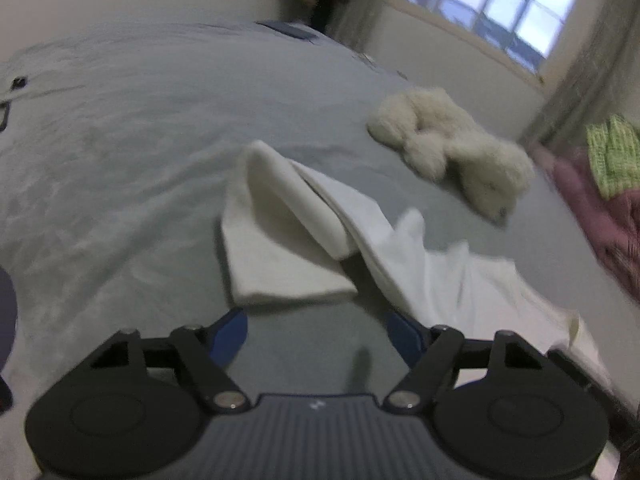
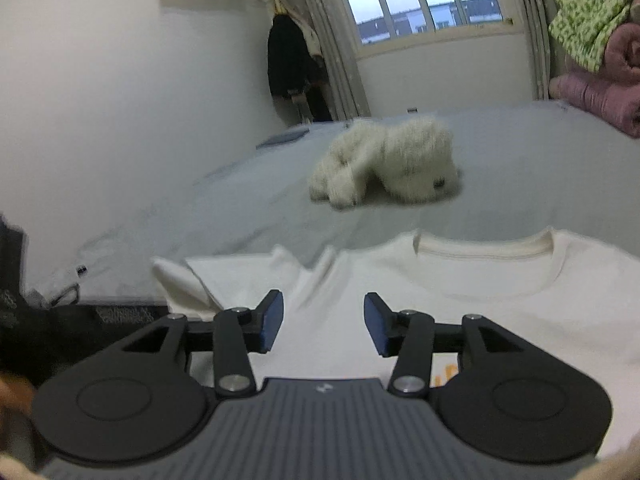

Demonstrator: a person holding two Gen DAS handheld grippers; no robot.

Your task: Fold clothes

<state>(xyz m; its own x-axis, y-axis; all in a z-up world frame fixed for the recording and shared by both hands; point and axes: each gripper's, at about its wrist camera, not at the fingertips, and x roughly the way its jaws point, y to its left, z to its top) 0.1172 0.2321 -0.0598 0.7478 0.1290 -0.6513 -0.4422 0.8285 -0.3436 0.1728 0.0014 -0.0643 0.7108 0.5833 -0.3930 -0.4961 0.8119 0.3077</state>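
Observation:
A cream-white T-shirt (image 2: 460, 304) lies flat on the grey bed sheet (image 2: 520, 168), its neck opening facing away from me and an orange print near my right fingers. My right gripper (image 2: 324, 324) hovers open over the shirt's left shoulder area, nothing between its blue pads (image 2: 272, 320). In the left wrist view the shirt's sleeve (image 1: 280, 220) is folded over on itself, and the shirt body (image 1: 460, 280) trails off to the right. My left gripper (image 1: 316, 332) stands open just short of the folded sleeve, above bare sheet.
A fluffy white plush toy (image 2: 388, 164) lies on the bed beyond the shirt. Rolled pink blankets (image 2: 600, 92) with a green cloth (image 2: 592, 12) on top sit at the right. A window and curtains stand behind; a dark coat (image 2: 288, 60) hangs in the corner.

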